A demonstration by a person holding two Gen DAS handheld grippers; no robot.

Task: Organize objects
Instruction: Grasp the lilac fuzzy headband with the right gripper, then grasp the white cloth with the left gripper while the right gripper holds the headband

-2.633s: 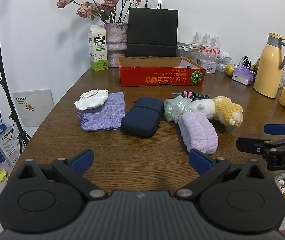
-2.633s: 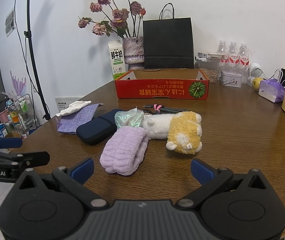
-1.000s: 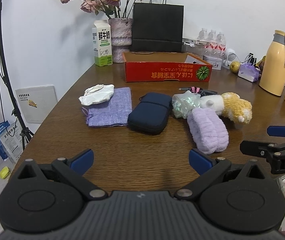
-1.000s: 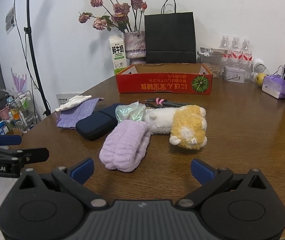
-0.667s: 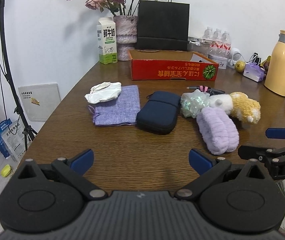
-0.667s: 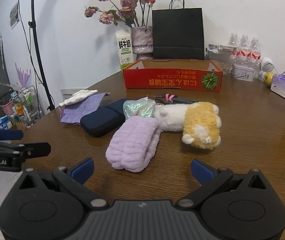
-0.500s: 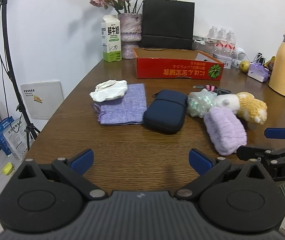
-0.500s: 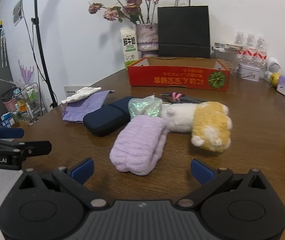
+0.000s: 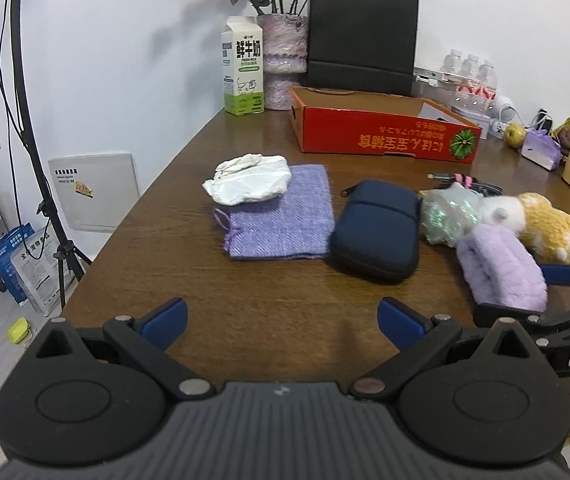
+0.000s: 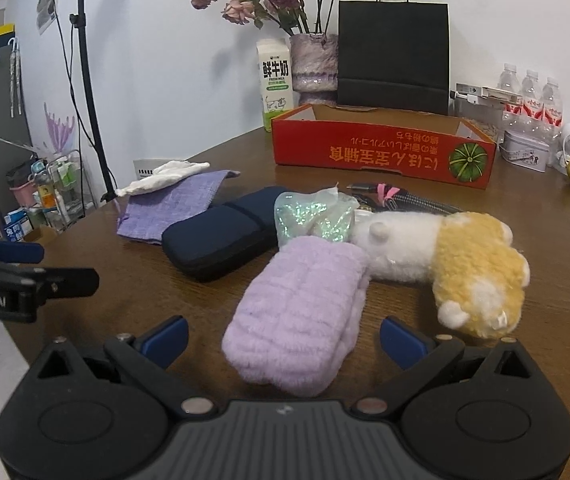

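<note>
Right wrist: fluffy ribbed lilac roll (image 10: 299,316)

On the desk (image 9: 269,320), a row of things runs left to right: a cloth pouch (image 9: 281,220) with a crumpled rag (image 9: 249,180) on its far left corner, a zip case (image 9: 377,228) just beside it, then a crinkled plastic bag (image 9: 449,212) touching a plush toy (image 10: 445,256). A fluffy roll (image 10: 301,312) lies in front of the bag and toy, touching both. A cable (image 10: 405,198) lies behind the toy. Farther back stands a cardboard tray (image 10: 381,152); behind it are a milk carton (image 9: 243,68) at left, a vase of flowers (image 9: 283,64), and a paper bag (image 10: 393,60). Water bottles (image 10: 531,94) stand to the right.
</note>
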